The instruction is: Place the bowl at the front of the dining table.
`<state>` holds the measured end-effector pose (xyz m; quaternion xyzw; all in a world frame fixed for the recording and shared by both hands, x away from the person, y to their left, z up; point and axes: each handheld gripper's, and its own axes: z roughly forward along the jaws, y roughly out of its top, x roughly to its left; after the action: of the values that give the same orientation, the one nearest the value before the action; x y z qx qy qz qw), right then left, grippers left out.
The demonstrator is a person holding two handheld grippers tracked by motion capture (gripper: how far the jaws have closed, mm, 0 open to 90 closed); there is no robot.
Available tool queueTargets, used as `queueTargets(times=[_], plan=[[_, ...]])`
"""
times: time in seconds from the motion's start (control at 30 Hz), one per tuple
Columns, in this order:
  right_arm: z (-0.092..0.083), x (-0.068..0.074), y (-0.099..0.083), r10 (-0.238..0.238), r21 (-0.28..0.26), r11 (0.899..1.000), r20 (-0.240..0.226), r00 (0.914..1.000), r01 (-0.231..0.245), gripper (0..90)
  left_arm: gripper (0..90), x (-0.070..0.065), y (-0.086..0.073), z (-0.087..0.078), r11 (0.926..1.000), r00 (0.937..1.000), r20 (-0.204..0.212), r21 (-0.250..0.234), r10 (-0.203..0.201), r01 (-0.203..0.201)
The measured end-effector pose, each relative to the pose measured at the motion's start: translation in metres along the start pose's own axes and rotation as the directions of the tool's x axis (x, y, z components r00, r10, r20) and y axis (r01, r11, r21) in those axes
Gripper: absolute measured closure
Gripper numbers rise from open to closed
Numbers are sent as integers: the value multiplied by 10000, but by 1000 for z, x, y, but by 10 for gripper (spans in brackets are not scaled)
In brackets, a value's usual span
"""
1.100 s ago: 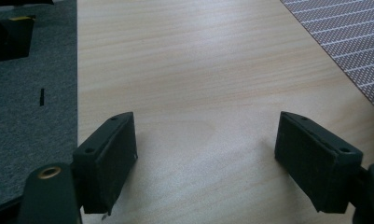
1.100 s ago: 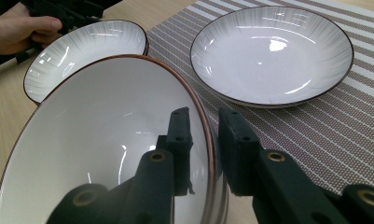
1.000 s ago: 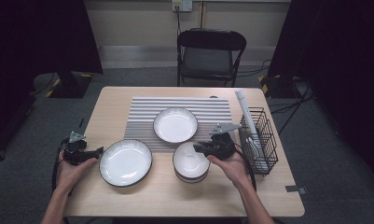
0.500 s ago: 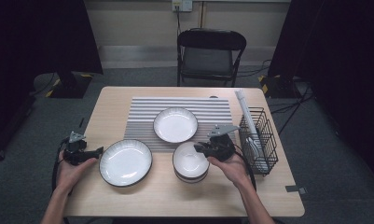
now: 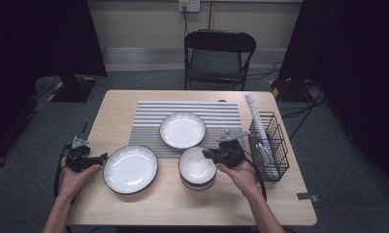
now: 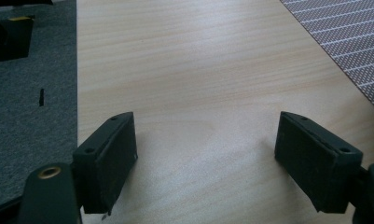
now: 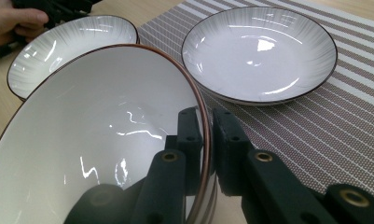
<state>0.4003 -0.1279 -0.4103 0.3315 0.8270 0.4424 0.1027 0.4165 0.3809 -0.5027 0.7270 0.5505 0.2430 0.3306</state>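
I am clamping my right gripper (image 7: 205, 140) on the rim of the top bowl (image 5: 197, 165), one finger inside, one outside; the fingers have just been closing. The bowl is sitting in a stack on the surface (image 5: 182, 208), just beside the striped mat (image 5: 148, 116). My left gripper (image 6: 205, 154) is holding its fingers wide apart over bare wood.
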Motion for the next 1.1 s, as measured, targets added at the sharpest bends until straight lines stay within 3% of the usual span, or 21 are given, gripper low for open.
queueTargets(times=[1.1], plan=[[-7,-3,4,755,-531,9957,-19,9971,-755,820,204,0,0,0,10000,10000,-2,-1,12,-12]])
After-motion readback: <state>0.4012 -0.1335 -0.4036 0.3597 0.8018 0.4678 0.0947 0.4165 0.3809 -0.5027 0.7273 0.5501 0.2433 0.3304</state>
